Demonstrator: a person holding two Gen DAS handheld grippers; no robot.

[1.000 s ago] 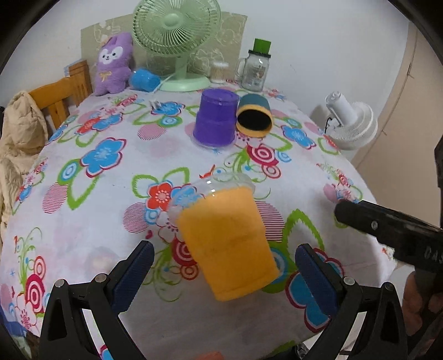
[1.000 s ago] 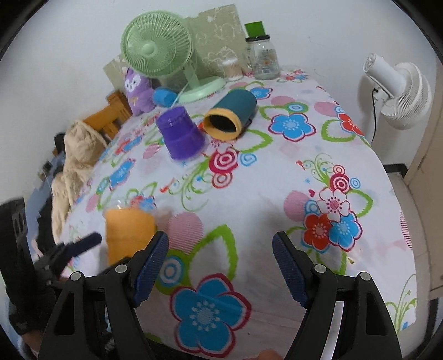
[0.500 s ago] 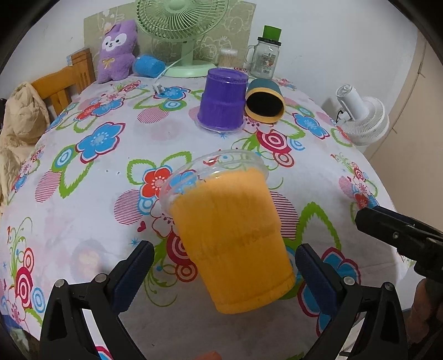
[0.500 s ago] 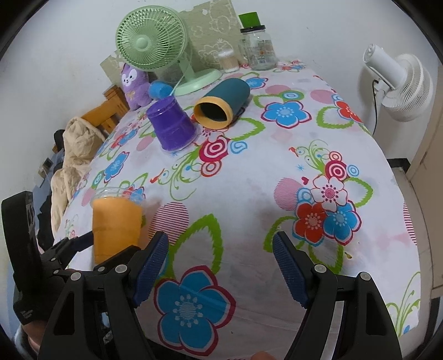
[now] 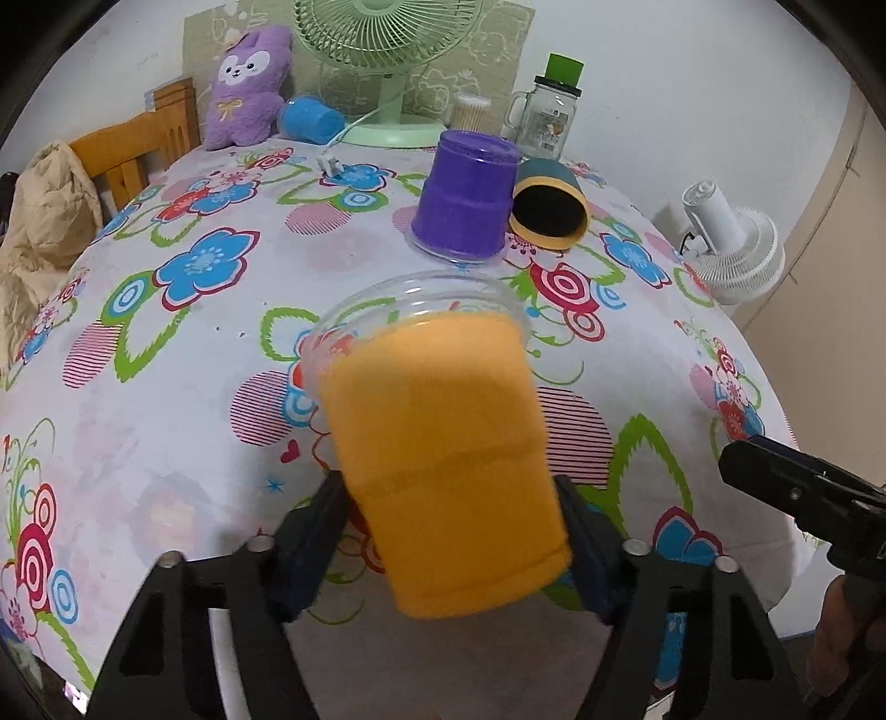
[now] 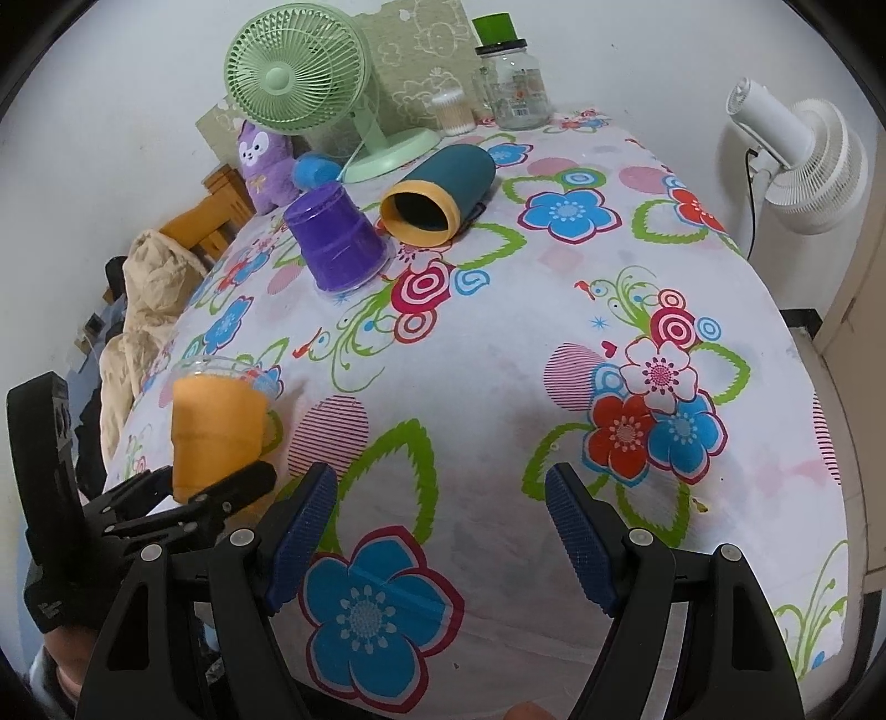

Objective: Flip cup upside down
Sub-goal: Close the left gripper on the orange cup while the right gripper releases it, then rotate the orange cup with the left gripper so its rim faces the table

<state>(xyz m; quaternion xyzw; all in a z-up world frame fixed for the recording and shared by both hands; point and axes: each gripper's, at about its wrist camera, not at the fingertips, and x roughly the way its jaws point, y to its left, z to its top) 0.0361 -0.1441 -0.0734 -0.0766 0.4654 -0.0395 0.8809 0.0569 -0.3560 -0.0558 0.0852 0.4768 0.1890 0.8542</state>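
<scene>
One orange cup (image 5: 448, 465), its felt-like sleeve under a clear plastic rim, stands between the left gripper (image 5: 451, 545) jaws, clenched on its lower sides at the near edge of the counter (image 6: 498, 354). The right gripper (image 6: 440, 534) hovers alongside, its ribbed blue jaws released and spread. Farther back sit one inverted purple cup (image 5: 464, 202), one teal tube (image 5: 548, 207) lying on its side, one green desk fan (image 6: 310, 83) and one glass jar (image 5: 545, 113).

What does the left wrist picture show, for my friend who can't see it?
The left gripper squeezes an orange cup with a clear rim above a flowery tablecloth. Behind sit an upside-down purple cup, a teal tube and a green fan.
</scene>
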